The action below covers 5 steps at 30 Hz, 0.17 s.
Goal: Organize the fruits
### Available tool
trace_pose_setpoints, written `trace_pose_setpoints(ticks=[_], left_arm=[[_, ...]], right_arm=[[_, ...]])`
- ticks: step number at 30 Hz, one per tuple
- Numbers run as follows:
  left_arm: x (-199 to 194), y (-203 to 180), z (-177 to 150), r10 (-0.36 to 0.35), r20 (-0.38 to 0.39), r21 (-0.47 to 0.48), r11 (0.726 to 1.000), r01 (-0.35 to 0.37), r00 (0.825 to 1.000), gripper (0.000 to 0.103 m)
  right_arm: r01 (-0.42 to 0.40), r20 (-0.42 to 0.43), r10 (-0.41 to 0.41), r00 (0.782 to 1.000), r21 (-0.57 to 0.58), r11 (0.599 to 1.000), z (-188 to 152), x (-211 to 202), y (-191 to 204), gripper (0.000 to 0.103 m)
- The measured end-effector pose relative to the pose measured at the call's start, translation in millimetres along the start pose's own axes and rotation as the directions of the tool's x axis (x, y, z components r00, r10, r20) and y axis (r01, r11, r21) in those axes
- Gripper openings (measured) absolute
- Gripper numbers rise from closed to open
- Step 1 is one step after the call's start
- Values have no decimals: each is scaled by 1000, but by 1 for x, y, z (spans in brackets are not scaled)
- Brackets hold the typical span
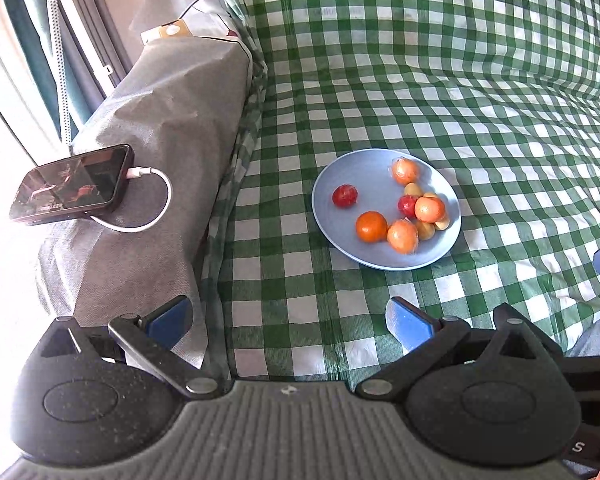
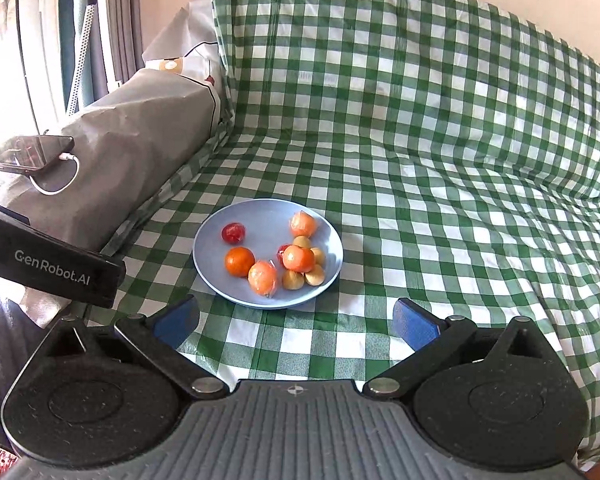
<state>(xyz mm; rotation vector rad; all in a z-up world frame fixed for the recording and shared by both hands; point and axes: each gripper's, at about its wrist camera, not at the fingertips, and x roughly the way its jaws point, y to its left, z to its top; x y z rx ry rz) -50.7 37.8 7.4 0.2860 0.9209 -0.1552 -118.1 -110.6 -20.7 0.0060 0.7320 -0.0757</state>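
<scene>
A pale blue plate (image 1: 339,236) (image 2: 208,264) lies on a green checked cloth and holds several fruits: an orange (image 1: 371,226) (image 2: 240,261), wrapped orange fruits (image 1: 402,236) (image 2: 262,278), a red fruit (image 1: 344,196) (image 2: 233,233) apart at the left, and small yellow ones (image 1: 413,190) (image 2: 292,280). My left gripper (image 1: 290,320) stands open, held back from the plate, nothing between its blue pads. My right gripper (image 2: 296,320) is also open and empty, just short of the plate's near rim. The left gripper's body (image 2: 56,268) shows at the left of the right wrist view.
A grey covered armrest (image 1: 160,128) (image 2: 132,136) runs along the left, with a phone (image 1: 74,184) (image 2: 30,154) and its white cable on top. The checked cloth (image 1: 459,80) (image 2: 459,120) covers the seat and rises up the back. A window frame stands at the far left.
</scene>
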Motion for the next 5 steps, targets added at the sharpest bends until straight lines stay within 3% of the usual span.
trace_pose_setpoints(ticks=[5], left_arm=[[-2,1,1,8,15,-2,1000,-8,1000,103]], right_arm=[[1,10,-1,1000,0,1000,1,-4,1,102]])
